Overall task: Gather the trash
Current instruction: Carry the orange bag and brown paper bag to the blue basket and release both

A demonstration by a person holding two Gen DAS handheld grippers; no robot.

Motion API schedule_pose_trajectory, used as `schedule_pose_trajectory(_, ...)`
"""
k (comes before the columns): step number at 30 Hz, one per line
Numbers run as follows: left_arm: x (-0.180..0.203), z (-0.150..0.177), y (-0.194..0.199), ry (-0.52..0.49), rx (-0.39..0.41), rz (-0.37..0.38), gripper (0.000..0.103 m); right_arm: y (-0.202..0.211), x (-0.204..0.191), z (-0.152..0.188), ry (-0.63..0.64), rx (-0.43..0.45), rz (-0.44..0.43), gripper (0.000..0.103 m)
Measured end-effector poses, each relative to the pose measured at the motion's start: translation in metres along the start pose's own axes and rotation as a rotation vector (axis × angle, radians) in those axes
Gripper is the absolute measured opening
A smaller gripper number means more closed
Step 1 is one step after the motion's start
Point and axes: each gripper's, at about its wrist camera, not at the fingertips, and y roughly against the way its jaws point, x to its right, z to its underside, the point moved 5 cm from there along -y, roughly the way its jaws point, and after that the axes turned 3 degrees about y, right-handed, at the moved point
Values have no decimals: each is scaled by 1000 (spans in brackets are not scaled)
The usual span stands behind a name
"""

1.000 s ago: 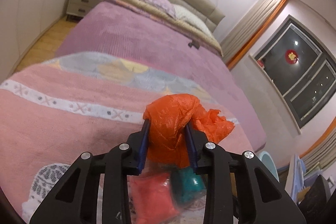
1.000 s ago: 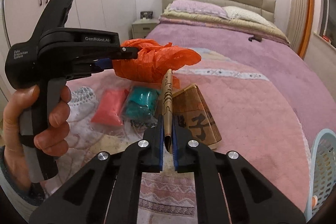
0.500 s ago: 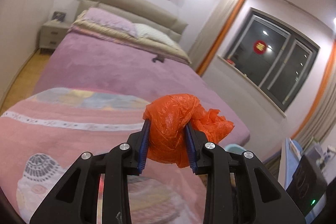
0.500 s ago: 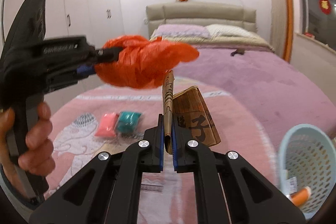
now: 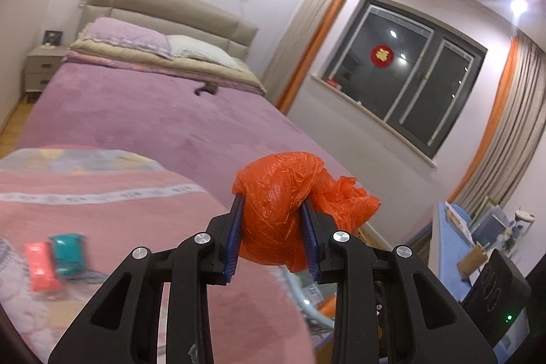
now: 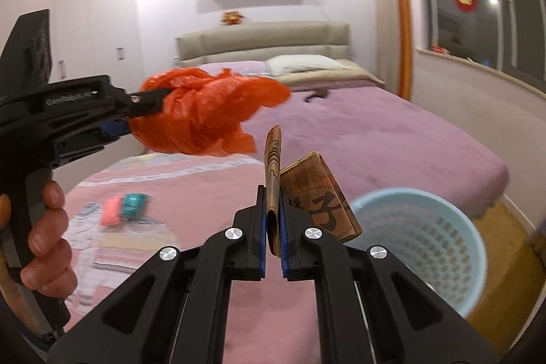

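Right tool (image 6: pixel 273 248) is clamped on a flattened brown paper package (image 6: pixel 319 195), pinching one folded edge between the pads; the rest of the package sticks out to the right, printed face visible. Left tool (image 5: pixel 273 248) is clamped on a crumpled orange plastic bag (image 5: pixel 283 214), the wad bulging past both pads.

Change over the last second: both tools have swung off the pink blanket (image 6: pixel 191 193) toward the right side of the bed. The light blue basket (image 6: pixel 419 248) went from a sliver at the frame edge to filling the lower right of the right wrist view, now just beyond and below the package. In the left wrist view the blanket edge is under the tool and a strip of basket rim shows behind the right finger, low down.

Judgement: the carry phase is nearly done, and the right load looks closer to a drop than the left.

Still on the blanket, well back: a pink packet (image 6: pixel 111 215) and a teal packet (image 6: pixel 133 203), touching side by side. More trips needed.

Risk: the light bag could cling to a pad on release.
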Motion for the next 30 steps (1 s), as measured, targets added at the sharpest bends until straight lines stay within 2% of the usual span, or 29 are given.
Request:
schedule_pose_trajectory(6, 42, 28, -45, -51, -86, 26, 29, 7, 68, 14, -115, -22, 98, 5)
schedule_pose_trajectory(9, 58, 45, -72, -62, -132, 29, 29, 3, 108, 27, -229, -76, 128, 5)
schedule_pose_trajectory(11, 61, 52, -84, -64, -155, 23, 30, 0, 133, 38, -301, -106, 139, 5)
schedule_pose_trajectory(15, 69, 67, -111, -105, -196, -17, 30, -4, 162, 50, -350, -129, 193, 5)
schedule_pose_trajectory(18, 73, 80, -125, -140, -244, -20, 39, -10, 176, 55, -376, -143, 236, 9)
schedule_pose_trajectory(20, 74, 88, -131, -163, -281, -4, 53, -18, 183, 58, -392, -167, 246, 13)
schedule_pose_trajectory(22, 70, 91, -131, -189, -280, -25, 59, -24, 190, 63, -404, -188, 247, 14)
schedule_pose_trajectory(24, 65, 90, -125, -188, -272, -27, 66, -26, 196, 68, -414, -200, 244, 21)
schedule_pose_trajectory(25, 61, 88, -121, -180, -266, -26, 69, -26, 197, 70, -423, -201, 240, 33)
schedule_pose_trajectory(26, 58, 87, -118, -175, -261, -27, 71, -25, 199, 70, -431, -199, 243, 50)
schedule_pose_trajectory(27, 56, 86, -115, -171, -256, -28, 71, -23, 200, 71, -440, -190, 250, 54)
schedule_pose_trajectory(30, 50, 81, -103, -158, -240, -31, 72, -20, 192, 68, -428, -177, 237, 54)
